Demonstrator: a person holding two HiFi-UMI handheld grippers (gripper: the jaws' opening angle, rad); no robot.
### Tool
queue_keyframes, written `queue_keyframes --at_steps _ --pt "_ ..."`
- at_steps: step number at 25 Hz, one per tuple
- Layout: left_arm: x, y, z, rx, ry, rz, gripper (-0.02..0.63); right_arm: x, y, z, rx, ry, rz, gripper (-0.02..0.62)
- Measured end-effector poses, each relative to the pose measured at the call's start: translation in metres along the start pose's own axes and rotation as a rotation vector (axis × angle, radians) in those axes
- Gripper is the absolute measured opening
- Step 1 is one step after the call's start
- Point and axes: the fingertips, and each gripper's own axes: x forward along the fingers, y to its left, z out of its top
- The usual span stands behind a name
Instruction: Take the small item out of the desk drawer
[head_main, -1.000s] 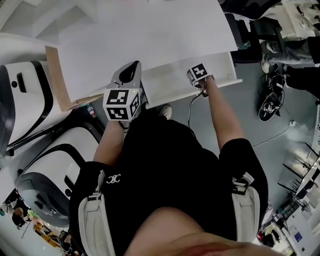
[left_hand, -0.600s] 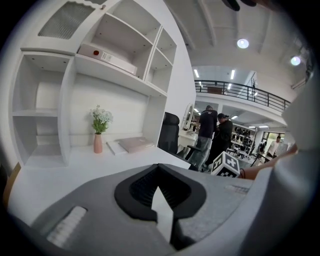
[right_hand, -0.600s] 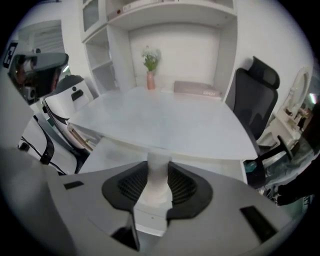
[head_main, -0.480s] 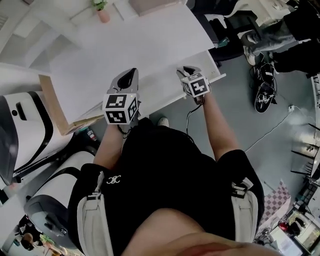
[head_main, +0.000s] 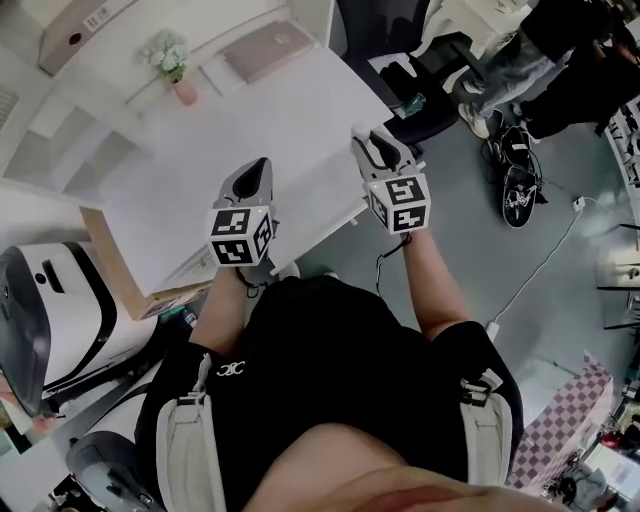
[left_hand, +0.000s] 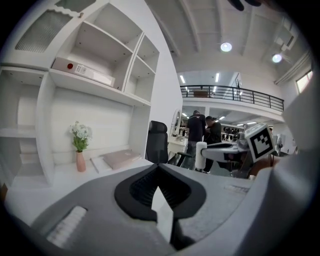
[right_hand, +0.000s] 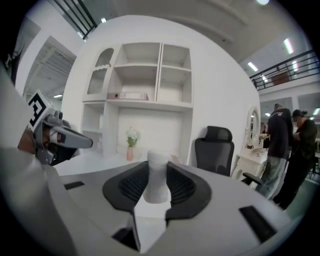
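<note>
My right gripper (right_hand: 158, 169) has a small white cylinder (right_hand: 157, 182) upright between its dark pads, and its jaws are closing on it. In the head view the right gripper (head_main: 366, 137) is raised over the right end of the white desk (head_main: 230, 130). The left gripper view shows the same cylinder (left_hand: 201, 156) at the right gripper's tip. My left gripper (left_hand: 159, 169) is shut with nothing in it and hovers over the desk's front edge (head_main: 256, 172). The drawer itself I cannot make out under the desk edge.
A vase of flowers (head_main: 178, 78) and a pink book (head_main: 268, 48) sit at the back of the desk under white shelves (right_hand: 150, 75). A black office chair (right_hand: 214, 150) stands at the desk's right. People (head_main: 560, 45) stand nearby, with shoes (head_main: 520, 190) on the floor.
The right gripper has come up out of the open drawer and now sits higher, over the desk's right end. The left gripper has stayed near the front edge. The head view has tilted.
</note>
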Motion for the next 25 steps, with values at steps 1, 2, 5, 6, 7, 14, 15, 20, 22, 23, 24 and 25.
queue_keyframes --at_steps 1,2,5,6,7,14,15,20,22,23,24,25 --pt "0.001 -0.004 0.003 0.006 -0.006 -0.005 0.014 -0.009 -0.005 0.011 0.008 -0.04 -0.021 0.11" --pt "0.002 -0.008 0.006 0.013 -0.013 -0.01 0.014 -0.018 -0.01 0.02 0.017 -0.076 -0.043 0.11" --pt "0.003 -0.02 0.013 0.033 -0.027 -0.029 0.014 -0.045 -0.021 0.036 0.047 -0.171 -0.116 0.11" --pt "0.003 -0.024 0.015 0.037 -0.03 -0.036 0.014 -0.054 -0.024 0.037 0.063 -0.195 -0.139 0.11" --pt "0.003 -0.027 0.016 0.042 -0.031 -0.042 0.014 -0.061 -0.027 0.036 0.08 -0.212 -0.158 0.109" --pt "0.002 -0.037 0.024 0.047 -0.052 -0.061 0.014 -0.077 -0.033 0.035 0.122 -0.23 -0.201 0.11" --pt "0.002 -0.038 0.024 0.044 -0.052 -0.064 0.014 -0.078 -0.033 0.036 0.12 -0.232 -0.201 0.109" --pt "0.0 -0.038 0.024 0.048 -0.047 -0.067 0.014 -0.078 -0.029 0.035 0.121 -0.234 -0.195 0.11" --pt "-0.001 -0.036 0.024 0.048 -0.048 -0.063 0.014 -0.078 -0.028 0.035 0.125 -0.238 -0.188 0.11" --pt "-0.002 -0.034 0.024 0.047 -0.048 -0.061 0.014 -0.077 -0.027 0.035 0.127 -0.238 -0.184 0.11" --pt "-0.002 -0.033 0.024 0.046 -0.047 -0.06 0.014 -0.075 -0.026 0.035 0.129 -0.234 -0.18 0.11" --pt "-0.002 -0.032 0.023 0.045 -0.045 -0.06 0.014 -0.073 -0.025 0.033 0.129 -0.226 -0.175 0.11"
